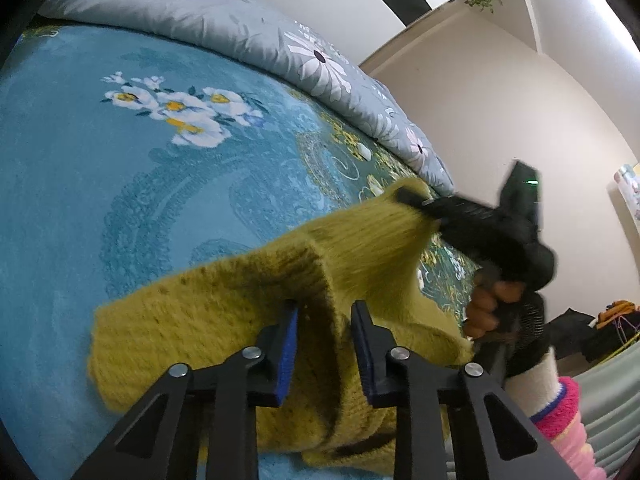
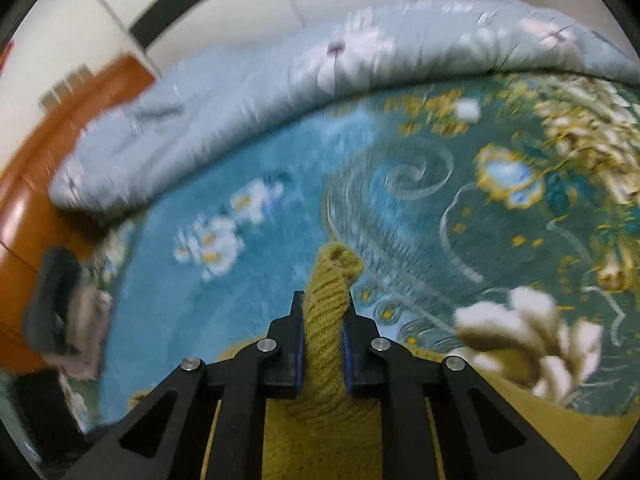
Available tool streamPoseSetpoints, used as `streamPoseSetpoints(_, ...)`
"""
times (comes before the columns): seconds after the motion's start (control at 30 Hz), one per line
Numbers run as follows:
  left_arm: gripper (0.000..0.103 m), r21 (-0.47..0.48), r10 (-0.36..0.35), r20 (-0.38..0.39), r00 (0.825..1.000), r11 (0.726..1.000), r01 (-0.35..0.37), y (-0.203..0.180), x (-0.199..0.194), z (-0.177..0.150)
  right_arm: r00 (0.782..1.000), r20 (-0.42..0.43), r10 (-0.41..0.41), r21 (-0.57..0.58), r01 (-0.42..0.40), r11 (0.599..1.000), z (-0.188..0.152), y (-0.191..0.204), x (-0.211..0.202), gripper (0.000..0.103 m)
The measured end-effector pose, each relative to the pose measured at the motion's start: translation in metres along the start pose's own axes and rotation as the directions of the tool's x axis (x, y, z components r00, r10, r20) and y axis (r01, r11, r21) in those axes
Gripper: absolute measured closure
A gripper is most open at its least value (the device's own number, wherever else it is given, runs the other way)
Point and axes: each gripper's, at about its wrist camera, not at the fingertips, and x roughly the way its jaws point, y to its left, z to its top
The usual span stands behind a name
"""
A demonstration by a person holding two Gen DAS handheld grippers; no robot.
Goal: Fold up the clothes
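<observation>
A mustard-yellow knit sweater [image 1: 224, 320] lies on a blue floral bedspread [image 1: 80, 200]. My left gripper [image 1: 325, 308] has its jaws a little apart with a raised fold of the sweater between them. In the left wrist view my right gripper [image 1: 412, 198] is shut on the sweater's far end, which is lifted and stretched. In the right wrist view the right gripper [image 2: 323, 298] is shut on a bunched roll of the yellow knit [image 2: 326, 308], above the bedspread [image 2: 200, 300].
A grey floral quilt [image 1: 224, 20] is bunched along the far edge of the bed, also in the right wrist view [image 2: 320, 68]. An orange-brown wooden headboard [image 2: 40, 160] stands at left. Dark clothes [image 1: 592, 332] lie on the floor at right.
</observation>
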Motion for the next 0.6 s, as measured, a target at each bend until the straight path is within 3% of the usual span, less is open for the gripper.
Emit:
streamPoseSetpoints(0.2,0.079,0.046,-0.026,-0.029,0.999,0.999,0.028,-0.019,0.012,-0.001,0.975,0.219,-0.034,0.043,0.026,0.999,0.016,-0.013,-0.086,0.089)
streamPoseSetpoints(0.37,0.079,0.105,-0.03,-0.068,0.997,0.994,0.037,-0.032,0.042,0.001,0.93,0.36,-0.075,0.086,0.047,0.995,0.021,-0.035,-0.156,0.089)
streamPoseSetpoints(0.5,0.079,0.119,0.001,-0.104,0.995,0.993,0.011,-0.033,0.069,0.003,0.897,0.415,-0.156,0.137,0.108,0.985,0.017,-0.056,-0.194,0.089)
streamPoseSetpoints(0.6,0.08,0.099,0.022,-0.104,0.994,0.995,-0.012,-0.024,0.074,0.003,0.854,0.461,-0.242,0.194,0.169,0.966,0.011,-0.079,-0.221,0.089)
